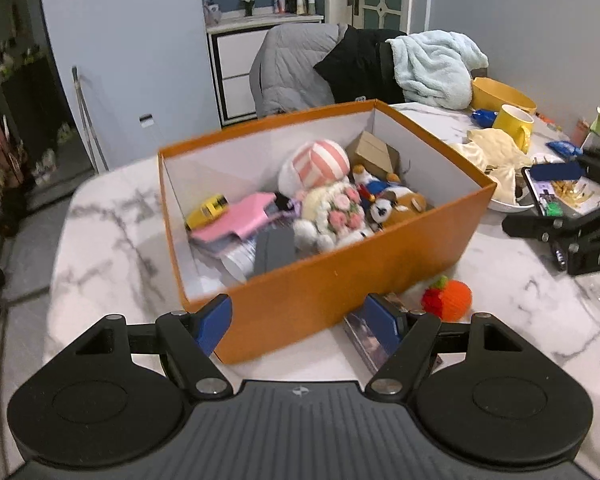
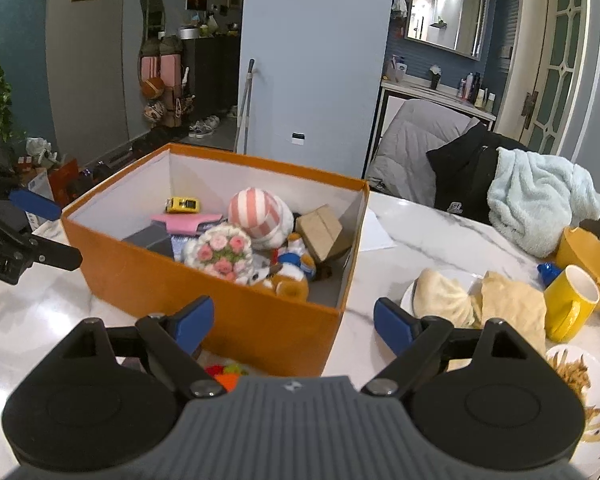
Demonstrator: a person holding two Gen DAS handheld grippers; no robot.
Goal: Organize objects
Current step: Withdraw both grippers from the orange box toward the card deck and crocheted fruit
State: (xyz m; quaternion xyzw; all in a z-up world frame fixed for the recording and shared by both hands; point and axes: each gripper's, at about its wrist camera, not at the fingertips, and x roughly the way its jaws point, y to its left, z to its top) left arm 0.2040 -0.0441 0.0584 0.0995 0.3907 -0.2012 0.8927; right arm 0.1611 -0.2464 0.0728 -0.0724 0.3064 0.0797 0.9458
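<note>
Both tongs stand wide and empty, tilted down at the table: the left gripper (image 1: pixel 300 322) and right gripper (image 2: pixel 294 326) face the orange box (image 1: pixel 340 280) from neighbouring sides. The box sits on the marble table (image 1: pixel 100 248), crammed with plush toys (image 1: pixel 332 212). An orange knitted fruit (image 1: pixel 448 296) lies just beside its near wall.

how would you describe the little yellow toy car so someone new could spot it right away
Find the big open orange box on the marble table. Look inside at its far corner, away from the plush toys, just behind the flat pink item. The toy car is the only small, hard, bright yellow thing in there.
</note>
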